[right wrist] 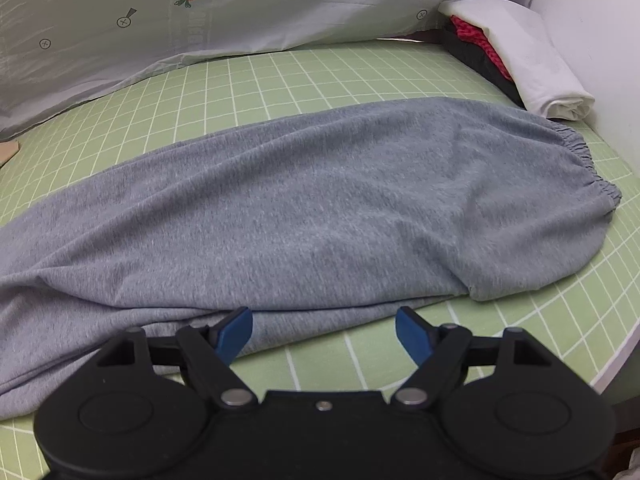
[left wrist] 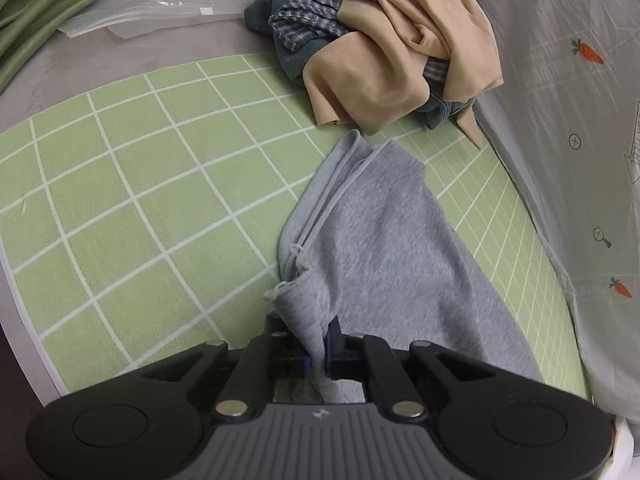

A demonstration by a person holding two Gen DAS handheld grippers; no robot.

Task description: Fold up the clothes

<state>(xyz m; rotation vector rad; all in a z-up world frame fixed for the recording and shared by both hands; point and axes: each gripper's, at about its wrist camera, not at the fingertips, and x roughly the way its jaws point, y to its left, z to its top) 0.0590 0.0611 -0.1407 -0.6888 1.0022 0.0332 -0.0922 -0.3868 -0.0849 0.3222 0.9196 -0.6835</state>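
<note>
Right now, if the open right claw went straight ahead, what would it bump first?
Probably the gray pants. The right claw is open at their near folded edge, so cloth comes first, though exact depth is unclear.

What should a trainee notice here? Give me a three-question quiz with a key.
1. True or false: the left claw is shut on the grey sweatpants.
2. The right claw is: A) open, B) shut on fabric.
3. Fill in: the unfolded heap's top garment is ____ coloured.

Key: 1 true; 2 A; 3 tan. The folded stack lies past the elastic cuff on the green grid mat.
</note>
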